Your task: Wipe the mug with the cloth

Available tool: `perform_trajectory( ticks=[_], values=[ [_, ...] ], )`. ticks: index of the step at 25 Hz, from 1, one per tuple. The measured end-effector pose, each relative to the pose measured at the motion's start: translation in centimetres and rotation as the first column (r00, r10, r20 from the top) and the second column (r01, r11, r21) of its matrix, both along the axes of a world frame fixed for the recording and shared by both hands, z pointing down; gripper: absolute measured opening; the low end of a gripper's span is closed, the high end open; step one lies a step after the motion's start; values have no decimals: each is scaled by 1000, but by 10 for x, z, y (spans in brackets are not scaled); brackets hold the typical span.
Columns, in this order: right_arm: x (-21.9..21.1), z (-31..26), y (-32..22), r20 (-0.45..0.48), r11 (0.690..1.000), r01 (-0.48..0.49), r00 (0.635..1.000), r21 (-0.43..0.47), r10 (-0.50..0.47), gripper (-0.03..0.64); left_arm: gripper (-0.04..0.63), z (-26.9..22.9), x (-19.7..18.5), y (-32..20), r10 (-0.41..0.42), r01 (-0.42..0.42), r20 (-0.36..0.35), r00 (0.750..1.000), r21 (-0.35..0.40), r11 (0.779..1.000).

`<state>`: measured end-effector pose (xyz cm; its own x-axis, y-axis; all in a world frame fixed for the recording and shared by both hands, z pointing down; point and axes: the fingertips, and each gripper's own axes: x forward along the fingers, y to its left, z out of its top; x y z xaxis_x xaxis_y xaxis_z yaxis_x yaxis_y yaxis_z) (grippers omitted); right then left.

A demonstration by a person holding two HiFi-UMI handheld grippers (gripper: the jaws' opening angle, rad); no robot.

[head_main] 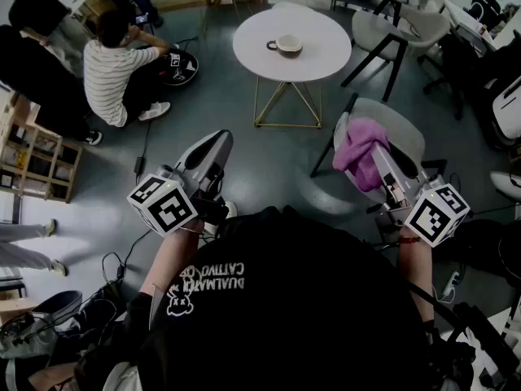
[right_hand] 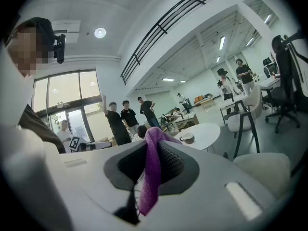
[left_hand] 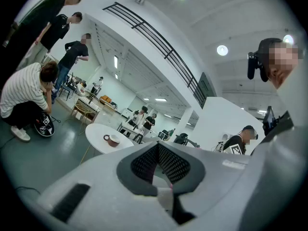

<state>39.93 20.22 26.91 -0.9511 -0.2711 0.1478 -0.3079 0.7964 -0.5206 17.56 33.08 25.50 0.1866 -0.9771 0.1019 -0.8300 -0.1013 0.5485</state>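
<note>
A brown mug (head_main: 286,46) with a white inside stands on a round white table (head_main: 313,63) well ahead of me; it also shows small as the mug (left_hand: 112,139) in the left gripper view and the mug (right_hand: 186,137) in the right gripper view. My right gripper (head_main: 376,155) is shut on a purple cloth (head_main: 360,149), which hangs between its jaws as the cloth (right_hand: 152,170). My left gripper (head_main: 213,143) is shut and holds nothing; its jaws meet at the left gripper (left_hand: 158,163). Both grippers hang in the air, far short of the table.
A pale chair (head_main: 400,125) stands just under the right gripper and another chair (head_main: 389,31) beside the table. A person in a striped shirt (head_main: 114,76) crouches on the floor at left, with wooden shelving (head_main: 37,157) nearby. Cables (head_main: 114,263) lie on the grey floor.
</note>
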Motion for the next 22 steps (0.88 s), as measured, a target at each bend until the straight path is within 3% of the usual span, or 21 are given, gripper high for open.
perform_trajectory(
  ticks=[17, 22],
  values=[
    [3, 8, -3, -15, 1000, 0, 1000, -16, 0, 58, -3, 3, 0, -2, -8, 9, 7, 1000, -12, 1000],
    [4, 21, -2, -52, 999, 13, 999, -49, -15, 58, -3, 9, 2, 0, -9, 10, 52, 999, -35, 999]
  ],
)
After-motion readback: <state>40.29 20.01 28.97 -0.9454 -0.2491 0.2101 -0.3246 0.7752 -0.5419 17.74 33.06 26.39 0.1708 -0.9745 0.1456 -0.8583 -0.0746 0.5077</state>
